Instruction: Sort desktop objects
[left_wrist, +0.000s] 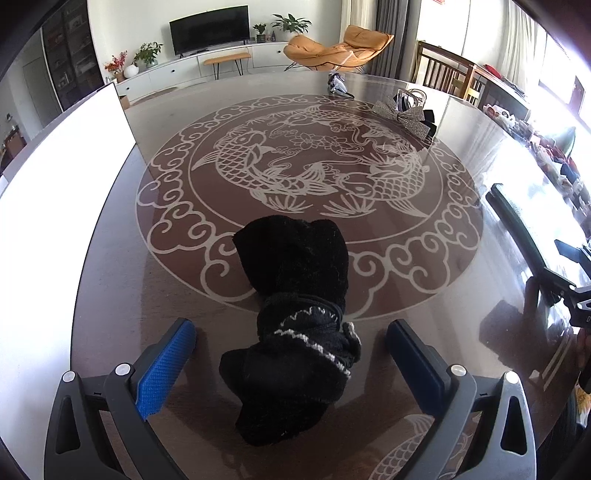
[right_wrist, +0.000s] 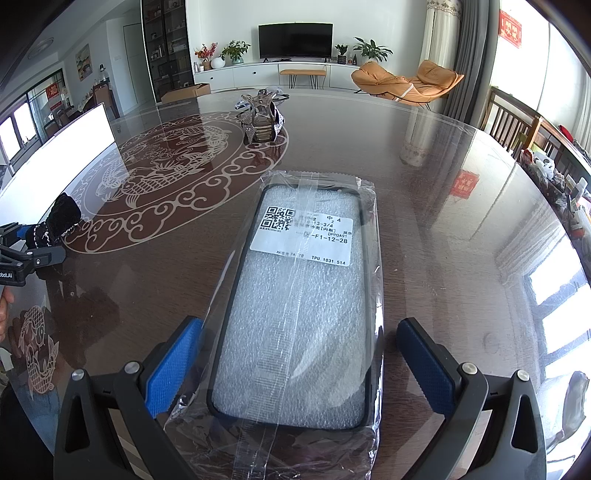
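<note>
Left gripper (left_wrist: 291, 354), right gripper (right_wrist: 300, 363): dark grey triangular-cutout frames, blue textured pads (left_wrist: 164, 369), silver screws (right_wrist: 132, 367) lower frame corners.

Between the left gripper (left_wrist: 291, 369) fingers lies the black sock bundle (left_wrist: 295, 332), with bare table (left_wrist: 110, 295) showing on each side of it up to the pads. Beyond the bundle the tabletop runs open to the far right, where the sparkly bow clips (left_wrist: 406, 114) stand. A white board (left_wrist: 55, 221) walls off the left. The bagged phone case (right_wrist: 299, 314) fills the right gripper (right_wrist: 299, 369) gap, its wrap touching the left pad (right_wrist: 173, 369), a narrow gap at the right.
</note>
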